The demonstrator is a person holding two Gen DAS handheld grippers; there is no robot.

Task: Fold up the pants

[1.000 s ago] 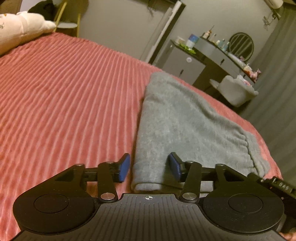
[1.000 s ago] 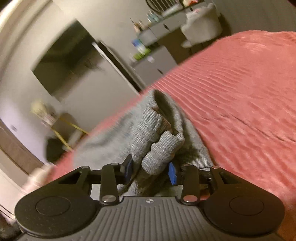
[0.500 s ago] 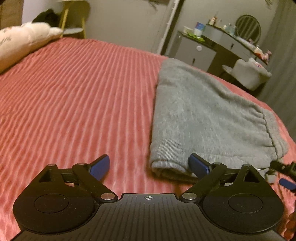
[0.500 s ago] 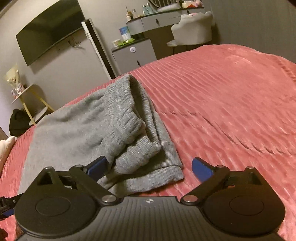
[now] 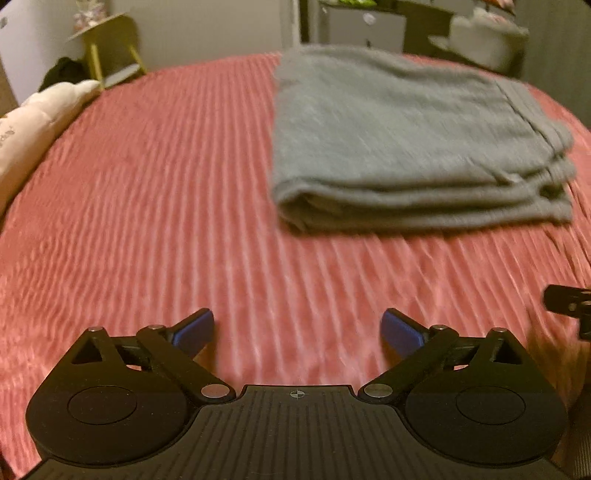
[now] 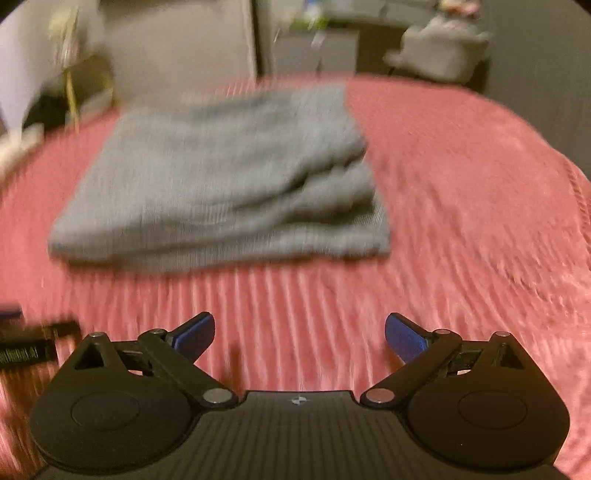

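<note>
The grey pants [image 5: 413,136] lie folded in a stacked rectangle on the red ribbed bedspread [image 5: 166,192]. They also show in the right wrist view [image 6: 229,184], blurred by motion. My left gripper [image 5: 297,332] is open and empty, pulled back from the pants' near folded edge. My right gripper [image 6: 299,334] is open and empty, also back from the pants. The tip of the right gripper shows at the right edge of the left wrist view [image 5: 570,304].
A cream pillow [image 5: 33,122] lies at the bed's left side. A yellow stool [image 5: 107,48] and a grey cabinet [image 5: 362,26] stand beyond the bed. A padded chair [image 6: 443,51] stands at the back right.
Both grippers let go of the pants, opened wide and drew back toward me. The pants now lie flat and folded farther away in both views.
</note>
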